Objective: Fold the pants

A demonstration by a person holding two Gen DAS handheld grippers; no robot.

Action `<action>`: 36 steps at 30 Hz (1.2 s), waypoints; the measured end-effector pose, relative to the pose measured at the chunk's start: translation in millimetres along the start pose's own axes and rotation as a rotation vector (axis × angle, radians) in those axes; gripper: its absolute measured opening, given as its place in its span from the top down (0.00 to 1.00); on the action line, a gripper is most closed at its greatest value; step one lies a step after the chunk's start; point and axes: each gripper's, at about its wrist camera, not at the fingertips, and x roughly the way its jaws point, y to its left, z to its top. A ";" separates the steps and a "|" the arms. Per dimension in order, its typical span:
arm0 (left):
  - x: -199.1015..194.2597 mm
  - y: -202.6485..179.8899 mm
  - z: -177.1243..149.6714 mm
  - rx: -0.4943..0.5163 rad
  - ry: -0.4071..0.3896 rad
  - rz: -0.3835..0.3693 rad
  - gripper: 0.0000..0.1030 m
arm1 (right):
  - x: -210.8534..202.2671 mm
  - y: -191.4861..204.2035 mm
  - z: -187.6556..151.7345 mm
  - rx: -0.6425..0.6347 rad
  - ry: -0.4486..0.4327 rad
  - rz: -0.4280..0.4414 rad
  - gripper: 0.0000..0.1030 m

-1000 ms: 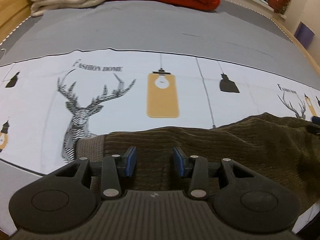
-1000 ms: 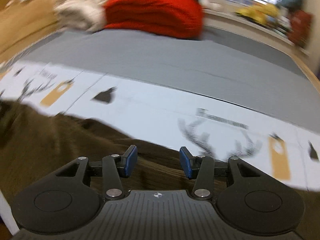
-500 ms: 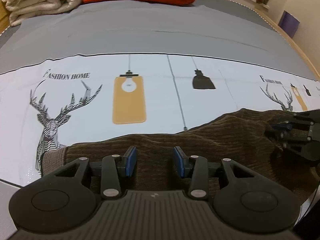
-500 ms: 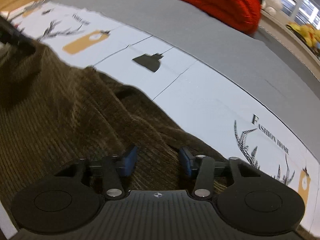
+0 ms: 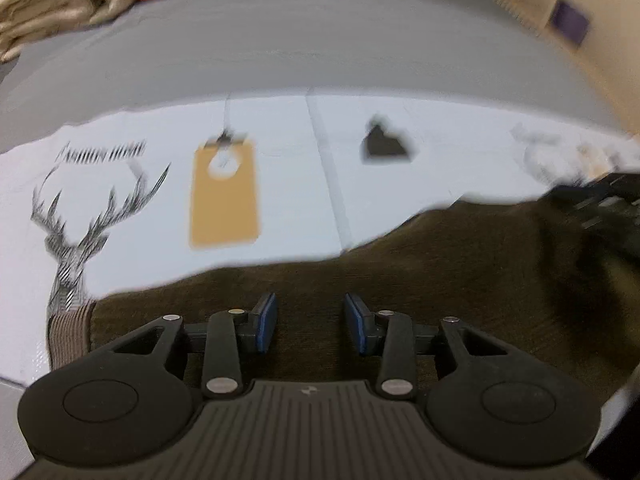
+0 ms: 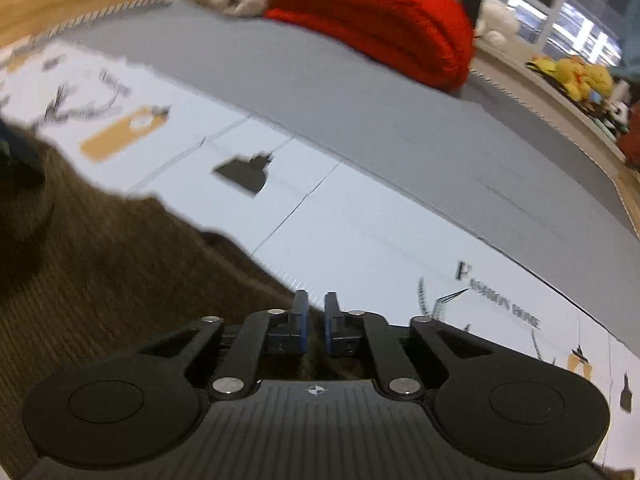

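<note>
Between right fingers (image 6: 316,326), newly pinched pants (image 6: 120,280).

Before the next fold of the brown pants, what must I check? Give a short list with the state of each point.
1. Right gripper has cloth: ok, a fold of the pants sits between its pads, though the jaws are opening.
2. Left gripper has cloth: not ok, jaws apart and closing over the pants.
3. Sheet ahead free: ok.
4. Red blanket out of the way: ok.
5. Pants flat: cannot tell, picture blurred.
</note>
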 end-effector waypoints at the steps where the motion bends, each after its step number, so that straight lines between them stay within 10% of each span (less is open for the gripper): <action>1: 12.6 2.8 -2.8 -0.004 0.065 0.045 0.75 | -2.8 -7.5 -1.4 0.034 0.001 0.016 0.72; 7: 6.1 -9.9 0.7 -0.001 0.013 0.078 0.71 | -5.7 -44.8 -35.2 0.106 0.145 -0.045 0.55; 13: -14.8 -41.8 13.3 -0.010 -0.107 -0.093 0.68 | -46.8 -100.9 -81.7 0.268 0.130 -0.140 0.53; 19: -3.8 -79.0 13.2 0.048 -0.069 -0.136 0.62 | -75.0 -170.3 -172.6 0.437 0.320 -0.314 0.45; 24: 28.1 -88.1 0.7 0.102 0.074 0.030 0.51 | -128.8 -232.7 -238.3 0.725 0.304 -0.465 0.38; 33: 1.3 -91.5 5.8 0.055 -0.023 0.005 0.43 | -233.9 -302.7 -352.7 1.356 0.052 -0.696 0.38; 36: -4.4 -91.5 9.5 0.045 -0.037 -0.022 0.43 | -238.6 -311.4 -383.8 1.544 -0.020 -0.619 0.38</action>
